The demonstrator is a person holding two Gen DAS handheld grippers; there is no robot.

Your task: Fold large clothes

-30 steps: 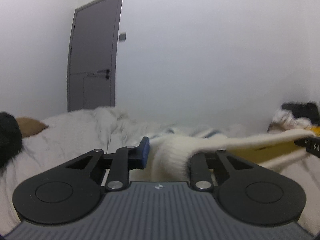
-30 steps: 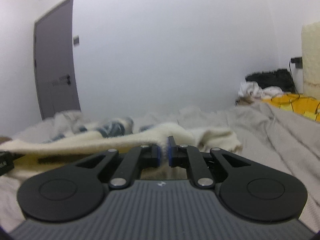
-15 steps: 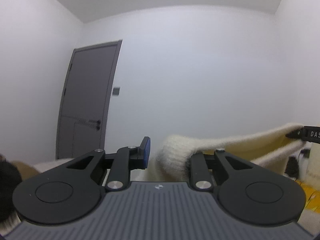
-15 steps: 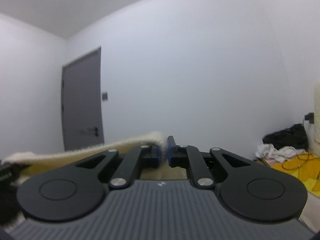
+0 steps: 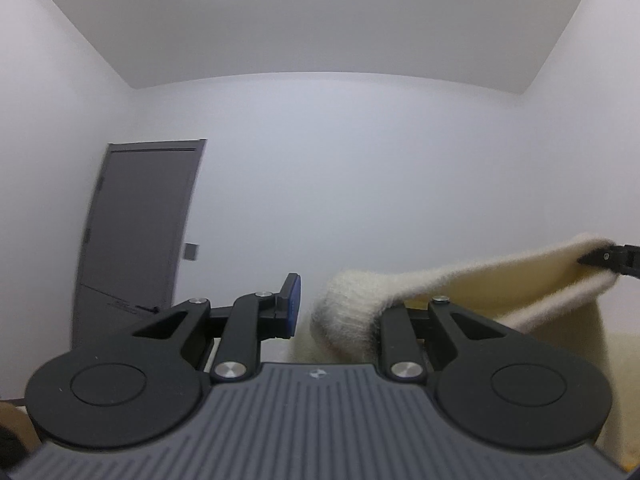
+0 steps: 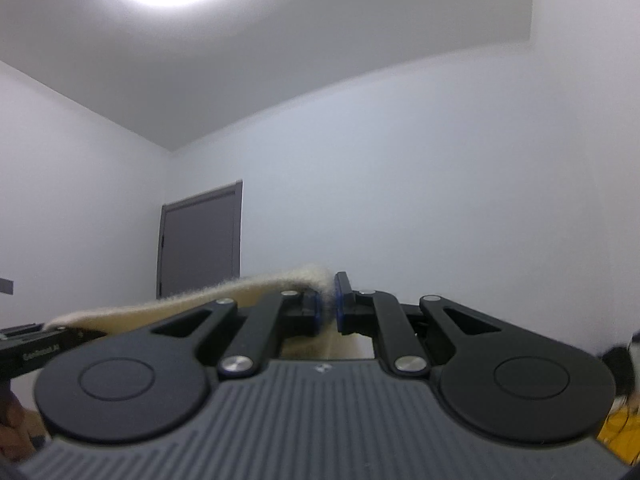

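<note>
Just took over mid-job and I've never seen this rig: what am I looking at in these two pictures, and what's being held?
Each picture comes from a camera on a handheld two-finger gripper, looking along its black fingers. One shows the left gripper, the other the right gripper. Both point at wall, a grey door and ceiling, so no work surface shows. A cream fleece garment stretches between them. The right gripper is pinched shut on one edge. At the left, fabric bunches against one finger, so its grip is unclear.
</note>
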